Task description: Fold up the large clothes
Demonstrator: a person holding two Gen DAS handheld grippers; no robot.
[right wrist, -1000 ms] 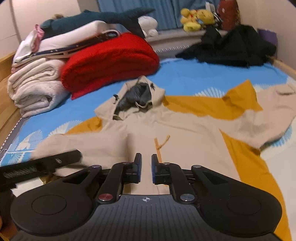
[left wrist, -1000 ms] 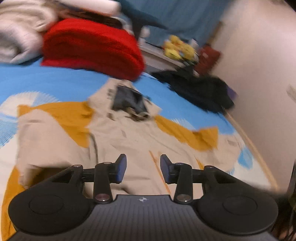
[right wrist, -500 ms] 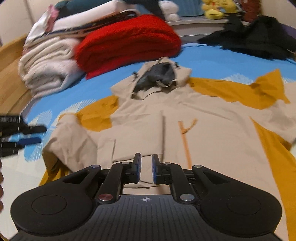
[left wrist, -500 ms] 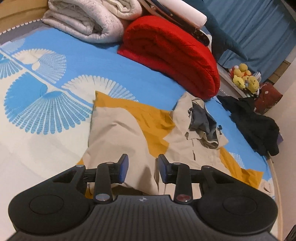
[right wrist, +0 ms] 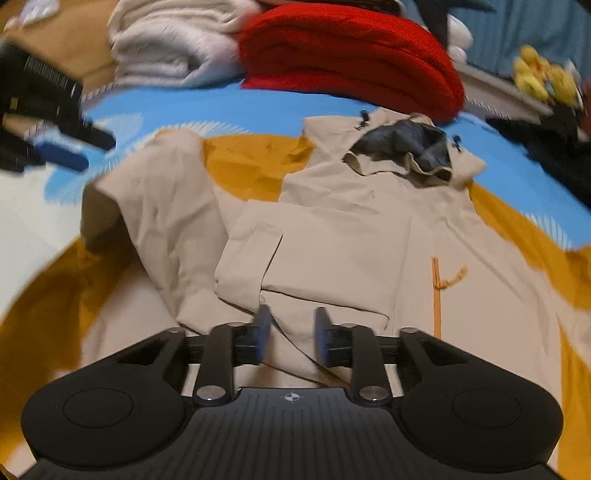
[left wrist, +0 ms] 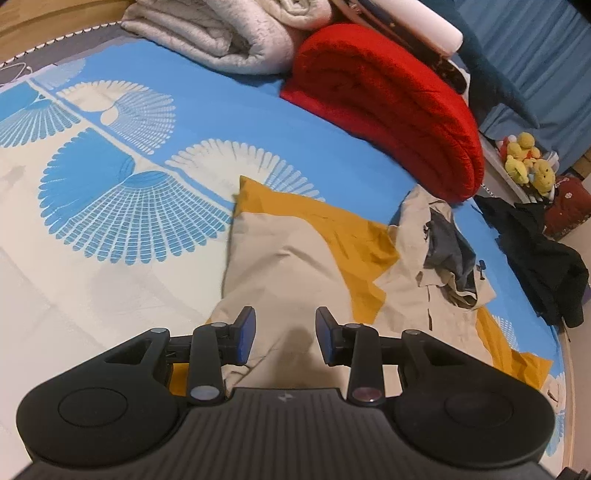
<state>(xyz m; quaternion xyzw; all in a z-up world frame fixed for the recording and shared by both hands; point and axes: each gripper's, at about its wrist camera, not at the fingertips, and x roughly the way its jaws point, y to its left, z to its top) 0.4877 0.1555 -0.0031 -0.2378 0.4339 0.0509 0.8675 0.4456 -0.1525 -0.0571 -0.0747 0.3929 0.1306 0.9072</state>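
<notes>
Right wrist view: beige-and-mustard hooded jacket (right wrist: 332,236) lies face up and spread across the bed's blue sheet with white fan pattern (right wrist: 155,107), hood with its dark grey lining (right wrist: 410,147) toward the folded red knit blanket (right wrist: 347,55). One sleeve already lies doubled inward over the chest, cuff end just ahead of the right claw (right wrist: 291,338); likely laid there to narrow the garment before the body is folded. Right claw's jaws are opening, pads apart with only a fold of beige cloth seen below the gap and nothing pressed between them; reads as a release of the sleeve. Orange zip pull cord (right wrist: 439,280) marks the centre line, useful as a fold guide. Picture is motion-blurred at the edges. Left wrist view: left claw (left wrist: 284,334) stands partly open over the jacket's near shoulder, empty, pads clear of the fabric; probably poised to pinch that edge. This view shows what the other smears: the mustard underarm panel (left wrist: 332,229) lying flat, bare sheet beyond the jacket's side, the stack of pale grey quilts (left wrist: 229,33), the black garment heap (left wrist: 543,266) at the far bed edge, and yellow plush toys (left wrist: 528,162) on a ledge. Only the right view shows the folded sleeve, the jacket front, and the other claw at upper left.
</notes>
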